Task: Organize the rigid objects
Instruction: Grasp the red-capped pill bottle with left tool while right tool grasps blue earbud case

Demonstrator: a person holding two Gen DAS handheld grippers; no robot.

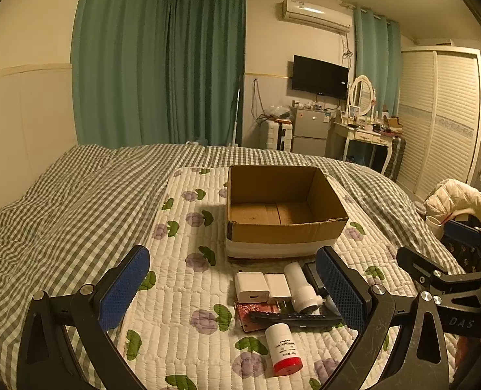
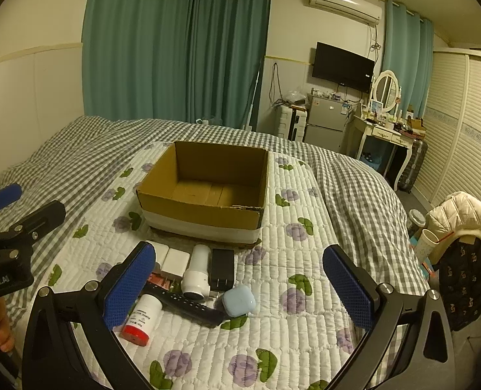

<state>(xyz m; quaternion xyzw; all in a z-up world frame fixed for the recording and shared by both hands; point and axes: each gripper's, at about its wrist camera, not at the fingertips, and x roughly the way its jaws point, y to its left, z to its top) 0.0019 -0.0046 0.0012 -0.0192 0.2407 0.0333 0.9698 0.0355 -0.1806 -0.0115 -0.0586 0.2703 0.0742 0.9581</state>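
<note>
1. Our left gripper (image 1: 232, 289) hovers over the quilted mat (image 1: 182, 295) with its blue-padded jaws spread wide and nothing between them.
2. Our right gripper (image 2: 240, 287) is likewise spread wide and holds nothing; it hangs above the mat's near edge.
3. Just ahead of both claws the small items lie clustered near the mat's near edge: a white bottle with a red cap (image 2: 140, 319) on its side, and a black remote (image 2: 188, 304) lying slantwise beside it.
4. Beyond the remote sit two white chargers (image 1: 261, 286) side by side, a white cylindrical device (image 2: 196, 273), and a black adapter (image 2: 221, 269) with its prongs toward us.
5. A pale blue earbud case (image 2: 239, 299) rests just right of the remote's end.
6. A red patterned card (image 1: 253, 310) lies partly under the chargers and remote.
7. Past the cluster, toward the mat's middle, stands an open cardboard box (image 2: 204, 214), upright, its inside bare.
8. The mat lies on a checked bedspread (image 1: 61, 201).
</note>
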